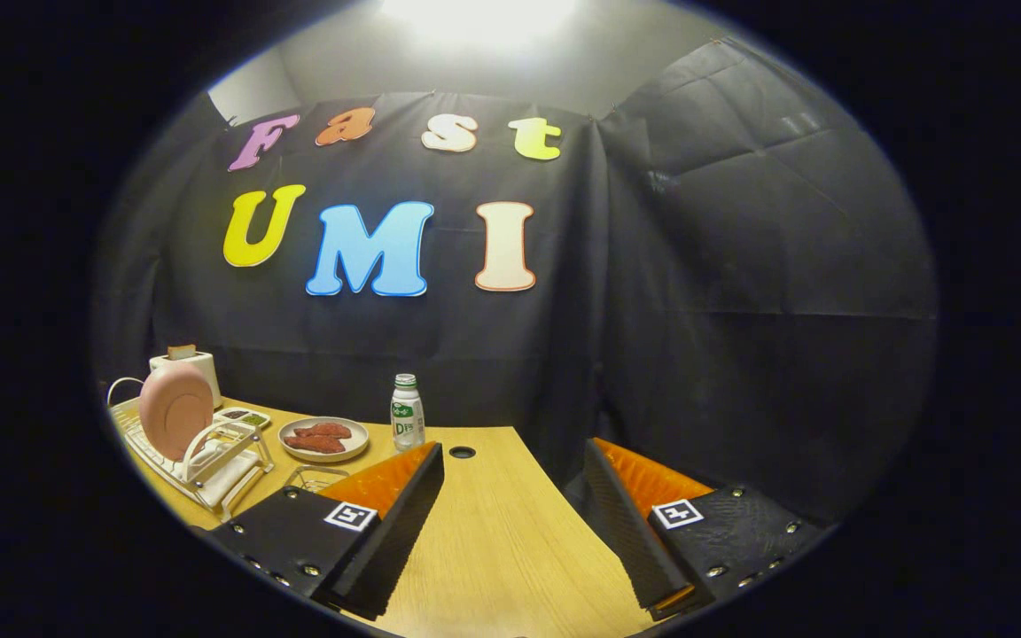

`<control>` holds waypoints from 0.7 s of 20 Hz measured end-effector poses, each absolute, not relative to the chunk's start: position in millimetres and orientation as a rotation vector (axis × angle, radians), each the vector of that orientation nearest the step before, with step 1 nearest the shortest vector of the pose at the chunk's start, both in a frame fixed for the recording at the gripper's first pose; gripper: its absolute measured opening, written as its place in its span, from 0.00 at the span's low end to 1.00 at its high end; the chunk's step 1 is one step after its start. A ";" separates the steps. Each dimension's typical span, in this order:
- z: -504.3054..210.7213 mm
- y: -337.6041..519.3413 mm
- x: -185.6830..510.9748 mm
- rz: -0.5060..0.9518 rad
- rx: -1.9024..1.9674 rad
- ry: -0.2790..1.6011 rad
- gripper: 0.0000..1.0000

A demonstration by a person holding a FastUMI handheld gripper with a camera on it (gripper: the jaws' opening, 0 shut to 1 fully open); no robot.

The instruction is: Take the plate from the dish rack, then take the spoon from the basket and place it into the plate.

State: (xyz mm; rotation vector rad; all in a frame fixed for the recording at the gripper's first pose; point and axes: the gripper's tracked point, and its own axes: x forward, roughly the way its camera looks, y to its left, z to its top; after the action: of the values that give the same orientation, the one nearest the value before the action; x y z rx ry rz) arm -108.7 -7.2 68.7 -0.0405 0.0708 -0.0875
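Here the gripper (510, 496) hovers above the table (493, 549), jaws spread.

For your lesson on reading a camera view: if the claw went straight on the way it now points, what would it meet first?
Nothing nearby: the open claw points over bare table, past its far edge, so probably the black cloth wall. Depth is unclear.

Gripper (510, 523) fingers spread wide over counter (493, 549), nothing between them. Dish rack (209, 461) far left on counter, plate (175, 409) standing upright in it. Toaster (196, 365) behind rack. Small tray (243, 416) just right of rack, dish with food (323, 439) right of that, bottle (407, 412) further right. Basket (314, 478) beyond left finger, partly hidden. Hole (462, 452) in counter near bottle.
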 end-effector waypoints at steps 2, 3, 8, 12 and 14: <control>78.9 11.1 -129.0 -0.080 -0.029 0.075 0.97; 81.8 20.0 -137.4 -0.085 -0.023 0.079 0.97; 105.4 91.8 -165.4 -0.011 0.001 0.079 0.97; 131.4 164.2 -165.9 0.112 -0.016 0.063 0.97; 143.7 203.4 -159.4 0.190 -0.003 0.063 0.97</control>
State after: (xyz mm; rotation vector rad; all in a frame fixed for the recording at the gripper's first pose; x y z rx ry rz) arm -159.4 203.4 143.7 -0.0028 0.0630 0.1898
